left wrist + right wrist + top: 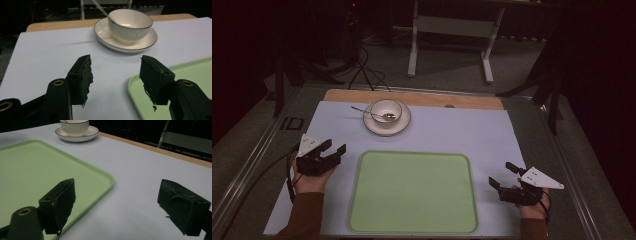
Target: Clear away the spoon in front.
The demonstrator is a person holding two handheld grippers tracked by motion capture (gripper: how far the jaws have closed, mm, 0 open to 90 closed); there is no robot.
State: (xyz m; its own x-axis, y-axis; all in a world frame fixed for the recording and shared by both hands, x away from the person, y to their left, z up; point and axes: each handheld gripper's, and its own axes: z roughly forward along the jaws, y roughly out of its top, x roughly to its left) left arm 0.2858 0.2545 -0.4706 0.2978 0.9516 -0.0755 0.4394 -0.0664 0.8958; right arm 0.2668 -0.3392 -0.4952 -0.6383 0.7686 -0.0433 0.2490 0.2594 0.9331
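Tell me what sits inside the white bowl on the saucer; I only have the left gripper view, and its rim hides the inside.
Observer: A metal spoon lies in the white gold-rimmed bowl, its handle sticking out over the rim to the left in the high view.
Operator: Where is the other gripper?
Observer: The right gripper rests on the pale sheet to the right of the light green plastic tray, jaws wide apart, nothing between them.
Operator: Is anything on the tray?
Observer: No, the high view shows its whole surface bare.
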